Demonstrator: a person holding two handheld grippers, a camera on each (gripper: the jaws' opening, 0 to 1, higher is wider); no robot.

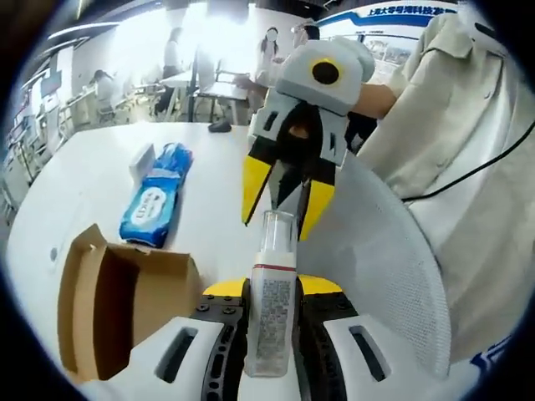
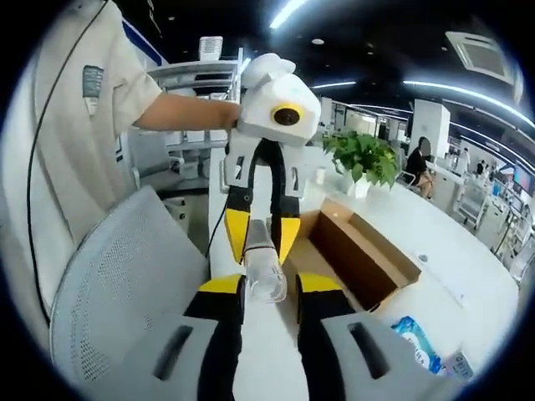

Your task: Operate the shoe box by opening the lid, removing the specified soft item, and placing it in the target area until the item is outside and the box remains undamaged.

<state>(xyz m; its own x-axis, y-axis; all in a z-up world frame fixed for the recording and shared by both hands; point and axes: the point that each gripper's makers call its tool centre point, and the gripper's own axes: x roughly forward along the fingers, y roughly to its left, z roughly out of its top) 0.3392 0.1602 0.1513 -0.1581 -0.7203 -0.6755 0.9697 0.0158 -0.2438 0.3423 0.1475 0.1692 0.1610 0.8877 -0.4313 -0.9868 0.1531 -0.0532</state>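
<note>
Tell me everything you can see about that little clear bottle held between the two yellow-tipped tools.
The bottle is small, slim and see-through, looking like plastic, with a clear cap and a printed label bearing a red band on top. The left gripper has its fingers closed on the labelled body; the right gripper pinches the cap end. It hangs in the air between them, above a white table, next to an open cardboard box. The right gripper view shows the cap end head-on.

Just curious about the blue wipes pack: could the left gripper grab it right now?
Probably not: the left gripper is shut on a clear bottle, though the wipes pack lies uncovered on the table.
</note>
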